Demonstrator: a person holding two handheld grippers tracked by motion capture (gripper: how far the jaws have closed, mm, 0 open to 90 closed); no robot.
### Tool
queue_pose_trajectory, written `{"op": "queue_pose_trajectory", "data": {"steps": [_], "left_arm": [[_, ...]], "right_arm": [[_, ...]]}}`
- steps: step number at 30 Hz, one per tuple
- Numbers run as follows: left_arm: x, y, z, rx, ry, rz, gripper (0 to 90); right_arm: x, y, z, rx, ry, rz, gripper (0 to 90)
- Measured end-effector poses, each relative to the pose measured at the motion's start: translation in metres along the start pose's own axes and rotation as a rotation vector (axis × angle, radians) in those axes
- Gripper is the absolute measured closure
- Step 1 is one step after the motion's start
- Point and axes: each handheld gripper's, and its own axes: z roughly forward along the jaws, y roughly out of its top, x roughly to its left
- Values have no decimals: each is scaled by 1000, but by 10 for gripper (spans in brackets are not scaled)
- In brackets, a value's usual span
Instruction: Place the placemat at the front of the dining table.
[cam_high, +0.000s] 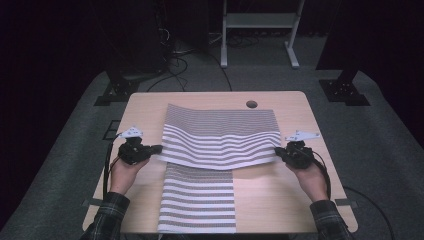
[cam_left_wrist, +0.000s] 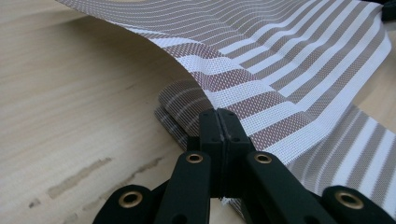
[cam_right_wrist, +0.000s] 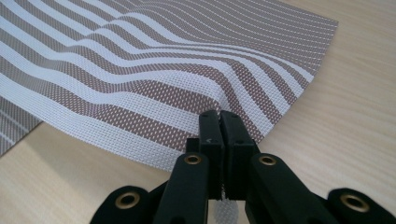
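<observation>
In the high view a striped placemat (cam_high: 220, 137) lies in the middle of the wooden table (cam_high: 280, 195), its long axis running left to right across the frame, its stripes following that axis; its near edge is lifted off the table while its far edge, toward the top of the frame, rests flat. The left gripper (cam_high: 156, 148), at centre left, pinches the near left corner, and the right gripper (cam_high: 278, 151), at centre right, pinches the near right corner. A second striped placemat (cam_high: 199, 202) lies flat in the lower centre, its long axis running top to bottom, its far end tucked under the lifted mat. In the left gripper view the jaws are closed tight on the mat's corner at lower centre, the cloth rising away to the upper right. In the right gripper view the jaws are likewise clamped on the corner at lower centre, the mat spreading to the upper left.
</observation>
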Motion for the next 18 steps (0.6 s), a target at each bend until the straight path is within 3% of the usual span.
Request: {"op": "queue_pose_trajectory", "data": {"steps": [18], "left_arm": [[43,31,23,-31,54,-34,900]], "right_arm": [[-24,47,44,5,-26,22,882]]}}
